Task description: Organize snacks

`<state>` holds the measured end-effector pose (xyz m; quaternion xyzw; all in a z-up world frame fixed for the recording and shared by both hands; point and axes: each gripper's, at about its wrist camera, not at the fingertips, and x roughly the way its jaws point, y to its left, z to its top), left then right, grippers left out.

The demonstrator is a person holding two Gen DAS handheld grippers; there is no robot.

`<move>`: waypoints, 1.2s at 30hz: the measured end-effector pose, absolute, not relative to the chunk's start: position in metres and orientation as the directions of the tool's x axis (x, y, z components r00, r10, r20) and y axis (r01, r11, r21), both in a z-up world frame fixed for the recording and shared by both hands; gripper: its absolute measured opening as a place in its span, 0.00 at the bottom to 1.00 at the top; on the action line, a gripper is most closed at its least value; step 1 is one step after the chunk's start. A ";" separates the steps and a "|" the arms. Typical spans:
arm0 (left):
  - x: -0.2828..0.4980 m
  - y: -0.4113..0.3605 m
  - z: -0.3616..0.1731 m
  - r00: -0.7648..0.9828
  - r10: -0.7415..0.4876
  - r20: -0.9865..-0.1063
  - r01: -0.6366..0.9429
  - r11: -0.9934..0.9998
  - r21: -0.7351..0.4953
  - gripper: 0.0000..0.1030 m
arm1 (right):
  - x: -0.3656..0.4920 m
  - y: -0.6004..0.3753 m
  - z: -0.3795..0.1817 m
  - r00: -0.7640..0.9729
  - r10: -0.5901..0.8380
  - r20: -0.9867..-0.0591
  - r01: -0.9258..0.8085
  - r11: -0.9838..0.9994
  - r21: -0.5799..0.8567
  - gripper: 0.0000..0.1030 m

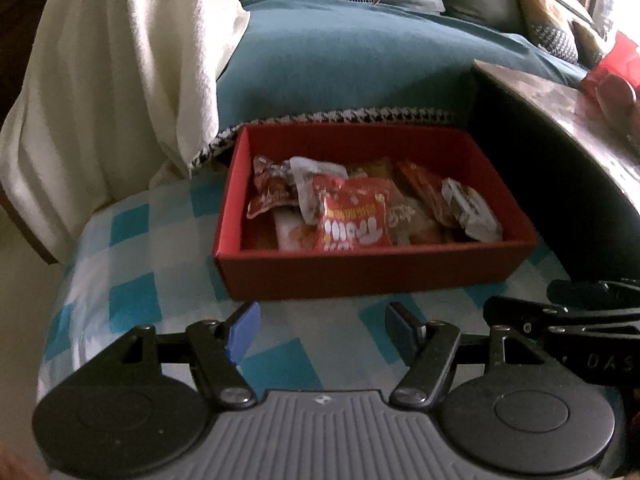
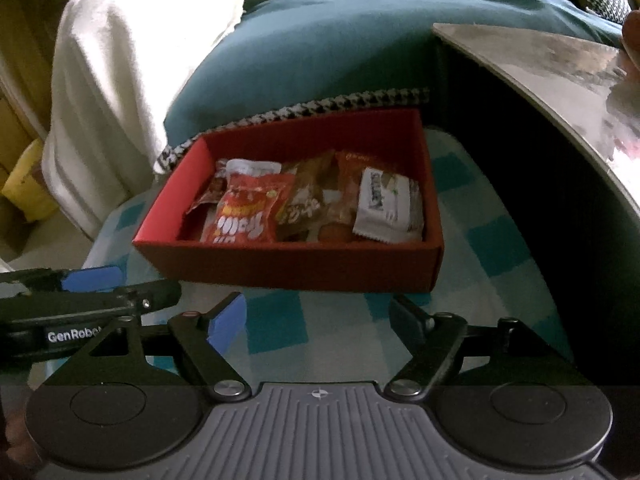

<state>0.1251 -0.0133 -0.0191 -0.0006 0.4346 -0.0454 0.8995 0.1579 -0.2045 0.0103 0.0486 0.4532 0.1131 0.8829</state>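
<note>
The snack packets (image 1: pixel 352 216) lay heaped in the red box (image 1: pixel 376 276), a red-and-white one (image 2: pixel 248 216) near the front, a white one (image 2: pixel 388 208) at the right. The box sat on a blue-checked cloth (image 1: pixel 132 264), its far wall against a teal blanket (image 1: pixel 340 64). A cream towel (image 1: pixel 120 72) hung to the left; a dark table (image 2: pixel 540 64) rose just right. The left gripper (image 1: pixel 322 328) and right gripper (image 2: pixel 316 320) hovered before the box, fingers spread, holding nothing.
</note>
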 end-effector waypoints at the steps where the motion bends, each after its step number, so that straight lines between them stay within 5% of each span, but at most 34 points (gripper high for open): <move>1: 0.122 -0.013 -0.020 0.615 -0.082 -0.784 0.082 0.996 -0.040 0.61 | 0.155 -0.204 0.010 0.563 0.246 -0.789 -0.156 0.969 0.191 0.83; 36: 0.035 -0.005 -0.020 0.598 -0.101 -0.795 0.082 0.995 -0.064 0.61 | 0.070 -0.189 0.015 0.548 0.289 -0.785 -0.196 0.957 0.216 0.84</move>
